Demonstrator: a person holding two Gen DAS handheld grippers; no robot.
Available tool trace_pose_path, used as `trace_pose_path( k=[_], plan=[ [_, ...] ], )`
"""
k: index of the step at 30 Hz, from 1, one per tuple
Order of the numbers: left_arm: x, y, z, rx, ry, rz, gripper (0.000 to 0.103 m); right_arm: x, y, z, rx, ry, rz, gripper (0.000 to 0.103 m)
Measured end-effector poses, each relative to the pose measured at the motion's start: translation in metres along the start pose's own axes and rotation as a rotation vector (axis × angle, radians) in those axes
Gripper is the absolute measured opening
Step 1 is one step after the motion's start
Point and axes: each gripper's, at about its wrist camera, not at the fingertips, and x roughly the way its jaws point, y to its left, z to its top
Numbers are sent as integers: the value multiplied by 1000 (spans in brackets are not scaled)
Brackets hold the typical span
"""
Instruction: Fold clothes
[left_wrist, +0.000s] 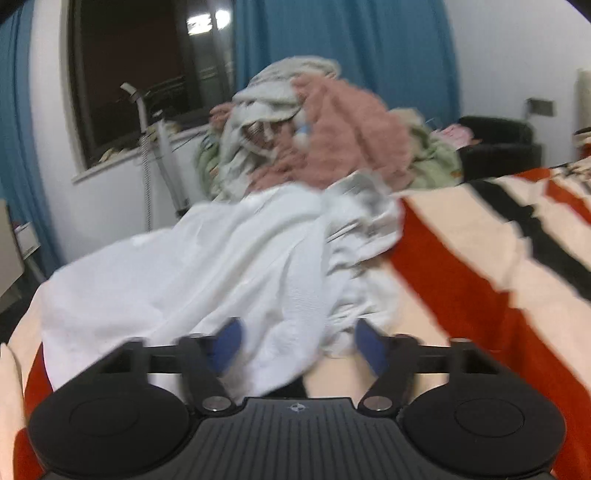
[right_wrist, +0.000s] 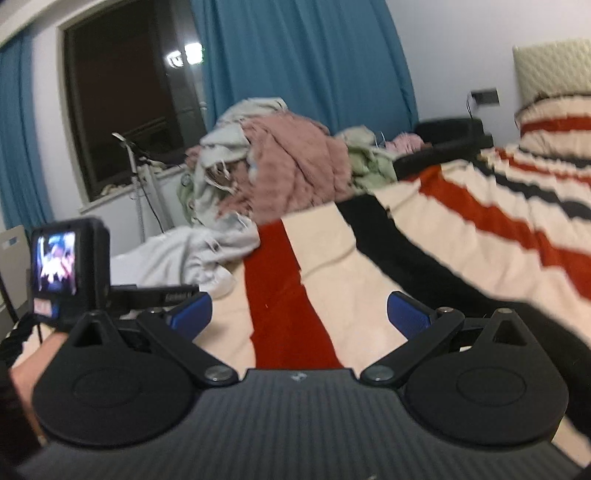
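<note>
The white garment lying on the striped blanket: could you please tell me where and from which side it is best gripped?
Probably at the near edge of the white garment, coming in low from the viewer's side. There it bunches into a raised fold over the striped blanket, thin enough to pinch. The left tool already straddles that fold, its pads apart.

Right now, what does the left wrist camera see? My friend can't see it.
A crumpled white cloth garment lies between the left gripper's open blue-padded fingers, on a bed with a cream, red and black striped blanket. Behind it rises a pile of pink, grey and green clothes, before blue curtains.
</note>
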Motion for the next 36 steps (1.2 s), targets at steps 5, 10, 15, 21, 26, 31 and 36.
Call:
trace_pose_path(
  k=[5,10,15,21,26,31,36],
  plan=[
    [-11,23,3,-69,-71,-41,10,30,8,-15,-45,-46,2,103],
    [-86,57,10,-143,-162,-93,7,42,19,-15,-47,-118,38,103],
    [-176,92,-8,-250,-187,-101,7,43,34,-13,-95,-160,119,103],
    [-260,131,-56,-378,-139,-110,7,7,46,-14,-151,-151,174,103],
    [-326,160,-91,-442,-180,-124,6,-45,54,-10,-226,-139,230,103],
    [-371,172,-112,-485,-197,-160,6,-87,75,-10,-316,-57,299,103],
    [-381,180,-126,-519,-188,-188,6,-110,106,-22,-402,4,384,103]
  ],
)
